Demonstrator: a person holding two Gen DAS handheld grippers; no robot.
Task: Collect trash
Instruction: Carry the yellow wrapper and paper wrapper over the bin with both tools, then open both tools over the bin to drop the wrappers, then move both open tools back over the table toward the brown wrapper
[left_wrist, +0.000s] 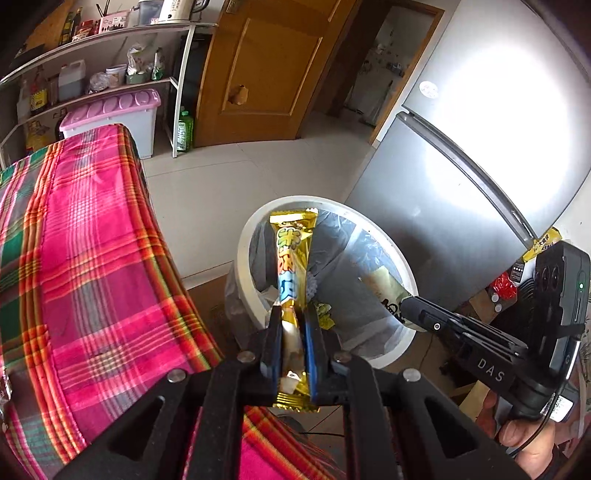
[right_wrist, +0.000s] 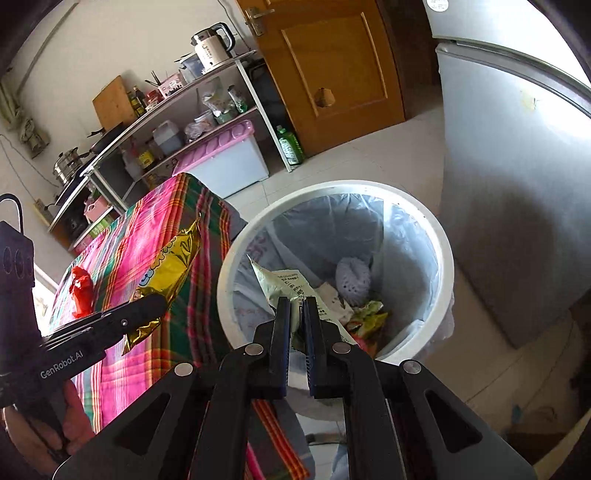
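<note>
Here, gold wrapper (left_wrist: 293, 266) upright, lengthwise in left tongs (left_wrist: 291, 317)

The white round plastic trash bin (right_wrist: 445, 266) with its clear liner serves as the landmark. Its near rim is hidden behind the right gripper (right_wrist: 297, 308), and what lies on its floor under the crumpled wrappers cannot be told. The pale printed wrapper (right_wrist: 282, 282) is covered at its lower end by that gripper, its print too small to read. Left of the bin, the gold foil snack wrapper (left_wrist: 293, 258) has its middle hidden between the left gripper (left_wrist: 291, 317) pads. The counter under the pink plaid cloth (left_wrist: 92, 258) runs off the picture's left edge. Right of the bin, the silver refrigerator (left_wrist: 480, 147) is washed out by glare and cut off by the frame.
</note>
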